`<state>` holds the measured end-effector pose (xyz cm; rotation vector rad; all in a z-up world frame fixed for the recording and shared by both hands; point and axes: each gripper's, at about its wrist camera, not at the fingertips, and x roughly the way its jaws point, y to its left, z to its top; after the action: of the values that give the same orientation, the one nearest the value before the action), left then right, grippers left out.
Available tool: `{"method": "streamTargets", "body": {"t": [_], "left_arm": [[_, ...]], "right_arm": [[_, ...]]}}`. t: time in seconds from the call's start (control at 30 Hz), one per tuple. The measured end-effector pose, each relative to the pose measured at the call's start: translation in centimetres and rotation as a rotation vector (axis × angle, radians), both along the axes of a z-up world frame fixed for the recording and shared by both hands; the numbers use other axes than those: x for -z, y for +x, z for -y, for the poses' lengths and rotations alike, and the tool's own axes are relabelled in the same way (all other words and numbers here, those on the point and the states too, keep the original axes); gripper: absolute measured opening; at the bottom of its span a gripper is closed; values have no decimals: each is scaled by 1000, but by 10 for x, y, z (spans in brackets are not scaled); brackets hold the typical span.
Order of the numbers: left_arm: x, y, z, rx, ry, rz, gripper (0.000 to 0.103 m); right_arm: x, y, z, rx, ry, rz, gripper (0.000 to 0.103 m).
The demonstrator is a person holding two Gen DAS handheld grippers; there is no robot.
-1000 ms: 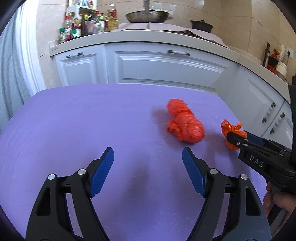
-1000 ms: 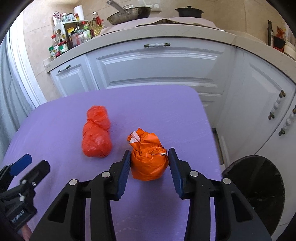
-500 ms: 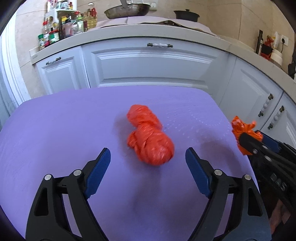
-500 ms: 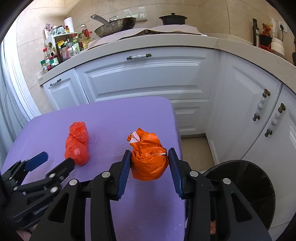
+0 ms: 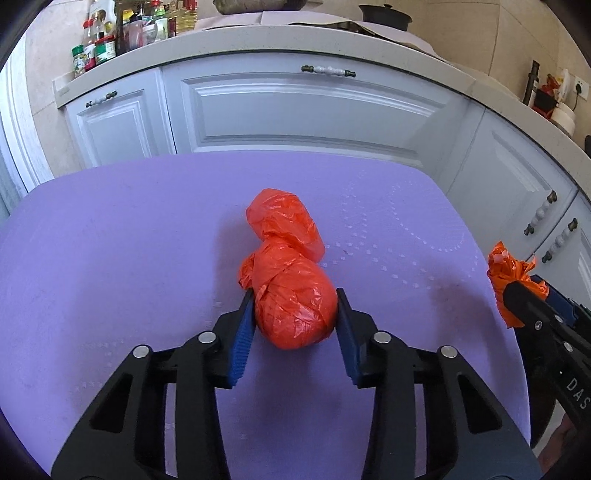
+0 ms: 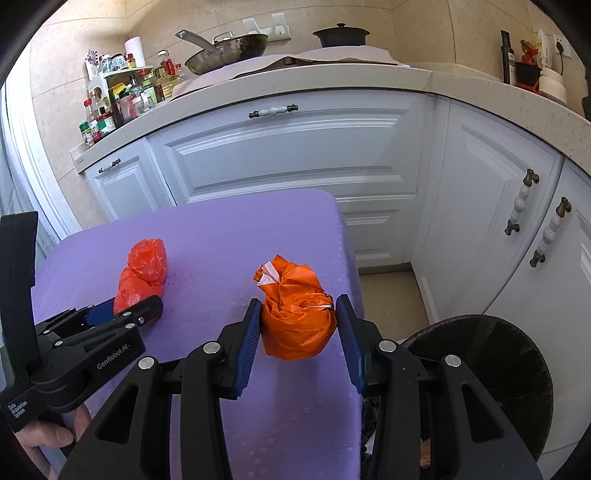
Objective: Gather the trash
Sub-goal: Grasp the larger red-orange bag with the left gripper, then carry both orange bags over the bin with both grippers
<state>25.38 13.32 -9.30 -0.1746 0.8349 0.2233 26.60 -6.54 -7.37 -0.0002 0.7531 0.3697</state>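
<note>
A: Nearest in the left wrist view, what is the left gripper (image 5: 295, 321) doing?

B: Its blue pads are pinching the red bag (image 5: 291, 288) at the rounder near end. The bag lies on the purple table (image 5: 110, 258), its knotted far end pointing away from the camera.

A: And the right gripper (image 6: 298, 325)?

B: Clamped around the orange bag (image 6: 297, 317), one pad against each side. The bag's twisted top stands upright, with a scrap of white showing at the tip. It sits at the table's right edge; whether it rests on the cloth or is lifted off it, I cannot tell.

A: Where are the two bags relative to each other?

B: Well apart. From the right wrist view the red bag is to the left, with the left gripper closed on its near end.

A: Anything beside the table?

B: A black bin (image 6: 491, 362) stands on the floor at the near right, just beside the table's corner.

A: Farther back?

B: White cabinets (image 6: 295, 155) under a pale counter, bottles (image 6: 122, 99) at the far left, a pan (image 6: 229, 48) and a black pot (image 6: 340, 35) behind.
</note>
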Motion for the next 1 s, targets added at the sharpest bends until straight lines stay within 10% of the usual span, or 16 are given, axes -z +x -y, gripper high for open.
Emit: {"method": "streamTargets", "body": {"t": [1.0], "left_arm": [[-35,-131,6,2,75,77,35]], "right_arm": [[-8,-79,-3,-57,-8,17,41]]}}
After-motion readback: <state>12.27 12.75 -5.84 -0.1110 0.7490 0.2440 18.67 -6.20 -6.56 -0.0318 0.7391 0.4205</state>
